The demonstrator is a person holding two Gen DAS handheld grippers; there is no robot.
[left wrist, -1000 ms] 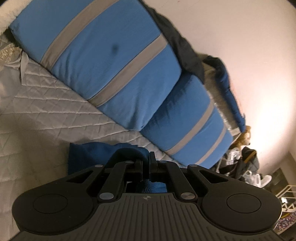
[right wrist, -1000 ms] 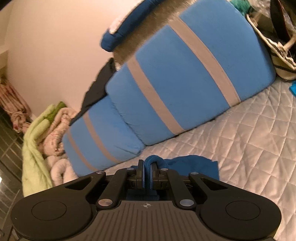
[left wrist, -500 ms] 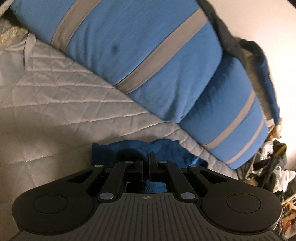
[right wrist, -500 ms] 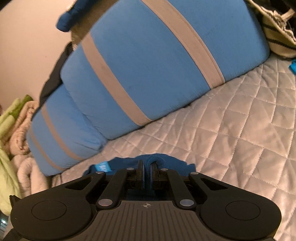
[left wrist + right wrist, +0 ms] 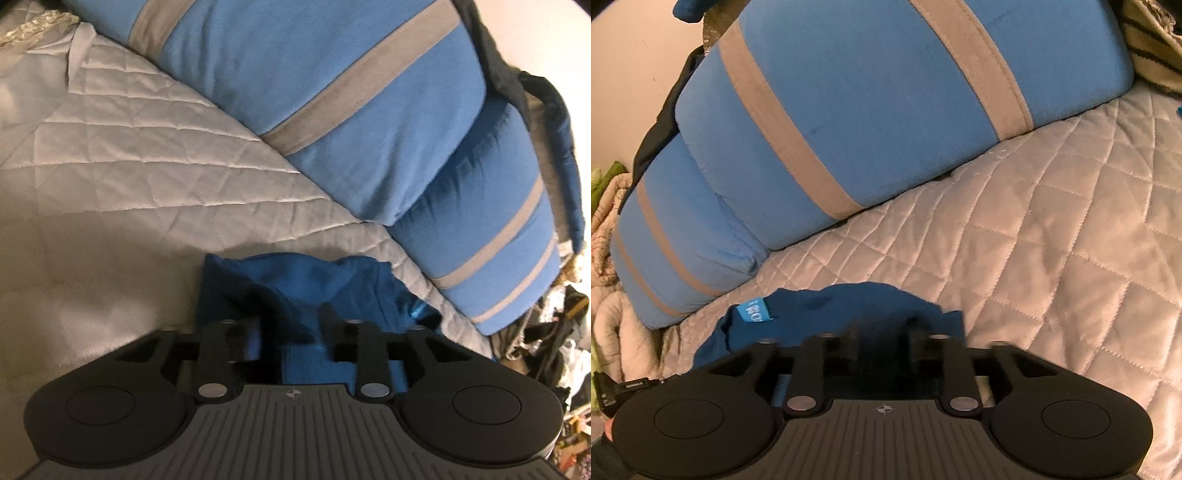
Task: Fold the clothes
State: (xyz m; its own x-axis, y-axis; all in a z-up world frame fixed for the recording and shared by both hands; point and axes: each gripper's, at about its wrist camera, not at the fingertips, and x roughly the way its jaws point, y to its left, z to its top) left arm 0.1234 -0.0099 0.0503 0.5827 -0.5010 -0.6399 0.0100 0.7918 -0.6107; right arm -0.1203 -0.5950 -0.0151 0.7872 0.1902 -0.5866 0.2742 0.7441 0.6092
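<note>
Garment: my soft, rumpled dark-blue knit garment (image 5: 295,280) lies bunched on the pale grey diamond-quilted cover (image 5: 129,177), near striped blue cushions (image 5: 868,110).
Left gripper (image 5: 291,328): jaws spread wide, cloth loose between.
Right gripper (image 5: 882,339): likewise parted.
Change: half a second ago both pinched the fabric.

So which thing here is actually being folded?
Find the grey quilted bed cover with two big striped blue cushions at its back. In front of them lies a small, dark blue garment; it is deeper blue, stripeless, with a light-blue label.
</note>
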